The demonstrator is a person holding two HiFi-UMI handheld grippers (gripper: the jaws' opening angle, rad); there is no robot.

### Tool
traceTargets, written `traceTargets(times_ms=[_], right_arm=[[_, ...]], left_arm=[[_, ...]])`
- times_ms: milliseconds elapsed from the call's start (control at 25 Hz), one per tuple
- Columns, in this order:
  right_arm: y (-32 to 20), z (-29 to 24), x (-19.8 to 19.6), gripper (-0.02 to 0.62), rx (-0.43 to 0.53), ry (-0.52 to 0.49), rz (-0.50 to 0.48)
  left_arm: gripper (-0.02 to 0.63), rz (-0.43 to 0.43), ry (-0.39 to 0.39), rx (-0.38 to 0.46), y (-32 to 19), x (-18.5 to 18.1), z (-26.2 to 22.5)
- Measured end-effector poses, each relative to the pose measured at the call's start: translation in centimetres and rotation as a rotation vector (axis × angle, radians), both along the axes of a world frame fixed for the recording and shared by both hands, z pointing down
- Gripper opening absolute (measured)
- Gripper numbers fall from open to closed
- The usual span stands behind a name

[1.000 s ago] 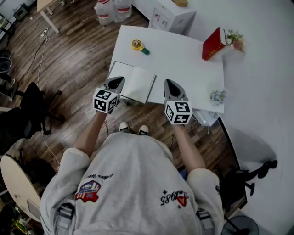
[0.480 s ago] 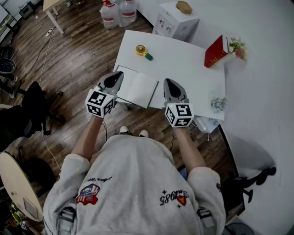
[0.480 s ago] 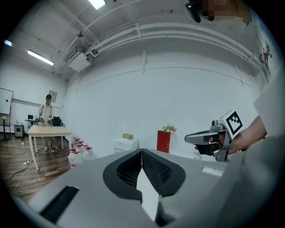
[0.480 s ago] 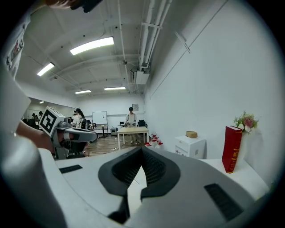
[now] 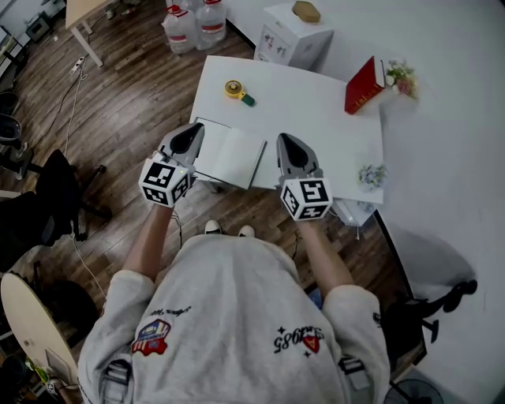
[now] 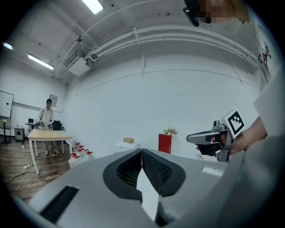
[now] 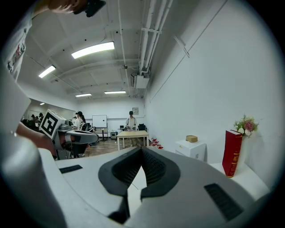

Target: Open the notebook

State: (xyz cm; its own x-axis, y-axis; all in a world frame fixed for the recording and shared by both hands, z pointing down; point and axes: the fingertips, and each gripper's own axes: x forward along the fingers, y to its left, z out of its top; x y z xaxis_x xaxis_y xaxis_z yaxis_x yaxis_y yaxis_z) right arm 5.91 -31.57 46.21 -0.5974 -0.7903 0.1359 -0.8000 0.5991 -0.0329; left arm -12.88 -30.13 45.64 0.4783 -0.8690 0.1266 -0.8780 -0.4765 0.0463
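The notebook (image 5: 229, 154) lies open near the front left edge of the white table (image 5: 316, 110), showing blank white pages. My left gripper (image 5: 193, 131) hovers over the notebook's left edge, shut and holding nothing; its tips meet in the left gripper view (image 6: 142, 151). My right gripper (image 5: 285, 143) hangs just right of the notebook, also shut and holding nothing (image 7: 141, 149). Both point roughly level, well above the table. Each gripper view shows the other gripper off to its side, the right gripper (image 6: 209, 138) and the left gripper (image 7: 75, 136).
A red book (image 5: 363, 75) stands at the table's far right beside flowers (image 5: 401, 77). A yellow tape measure (image 5: 234, 89) lies at the far left, a small posy (image 5: 372, 175) at the right edge. A white cabinet (image 5: 293, 33), water bottles (image 5: 193, 20) and a black chair (image 5: 47, 189) surround the table.
Both grippers have risen off the table, the left one more and a little outward to the left. The notebook lies open as before.
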Motion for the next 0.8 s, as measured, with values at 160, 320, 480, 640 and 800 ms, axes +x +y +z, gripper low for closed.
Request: traceTargets(times_ms=[160,320,480,640,800], right_arm=[[-0.1,0.1,0.4,-0.006,0.002,0.000,0.006],[-0.2,0.2,0.6,-0.006,0.002,-0.001,0.008],[-0.2,0.2,0.6,-0.006,0.000,-0.003,0.013],[0.2,0.3,0.5,-0.006,-0.005,-0.002,0.015],[0.4,0.6,0.5,-0.006,-0.010,-0.001,0.019]], left_arm=[[0.006,0.004,0.003,-0.010,-0.2,0.4,0.4],[0.006,0.005,0.008,-0.016,-0.2,0.5,0.7],[0.006,0.005,0.012,-0.026,-0.3,0.5,1.0],[0.006,0.005,0.021,-0.039,0.1,0.3,1.5],[0.006,0.004,0.027,-0.056,0.3,0.1,2.2]])
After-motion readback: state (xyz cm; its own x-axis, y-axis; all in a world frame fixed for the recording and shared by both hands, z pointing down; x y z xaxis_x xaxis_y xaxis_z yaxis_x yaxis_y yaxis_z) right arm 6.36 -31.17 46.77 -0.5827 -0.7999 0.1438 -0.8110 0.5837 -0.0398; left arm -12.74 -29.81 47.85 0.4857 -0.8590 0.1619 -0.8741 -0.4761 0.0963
